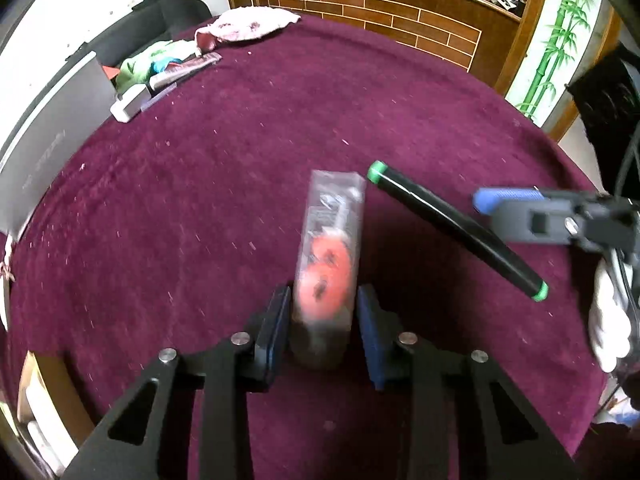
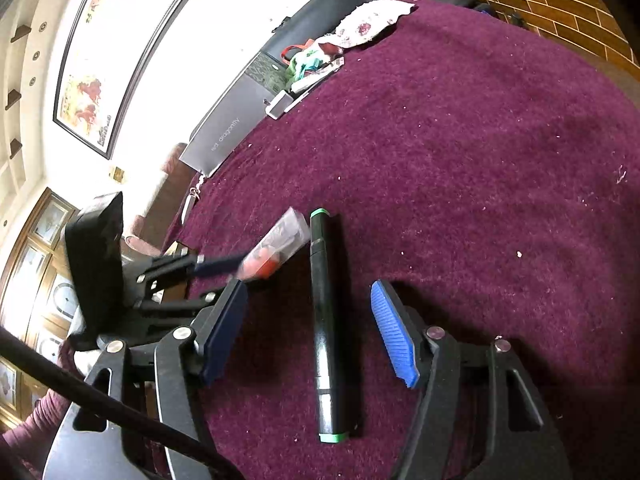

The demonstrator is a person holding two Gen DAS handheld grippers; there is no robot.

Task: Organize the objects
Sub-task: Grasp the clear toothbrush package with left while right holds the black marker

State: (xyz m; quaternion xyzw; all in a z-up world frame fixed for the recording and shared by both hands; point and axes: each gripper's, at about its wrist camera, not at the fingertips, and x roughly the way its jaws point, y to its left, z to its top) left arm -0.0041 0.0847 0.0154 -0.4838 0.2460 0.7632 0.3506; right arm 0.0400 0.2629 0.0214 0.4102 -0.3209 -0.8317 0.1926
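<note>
Landmark: the black marker with green end caps, lying flat on the maroon tablecloth.

1. Far left of the marker, along the table edge: a grey box, a small white case, and a floral cloth beyond them.
2. Just left of the marker: the clear packet with orange contents. The left gripper has it between its pads. Motion blur hides the contact, so whether the packet is clamped cannot be determined.
3. At the marker: the right gripper straddles the barrel, jaws spread well apart, neither pad touching.

Procedure, as judged: lower the right gripper until both pads flank the barrel mid-length, then close squarely. An off-centre grip would likely let the round barrel roll or pivot.
</note>
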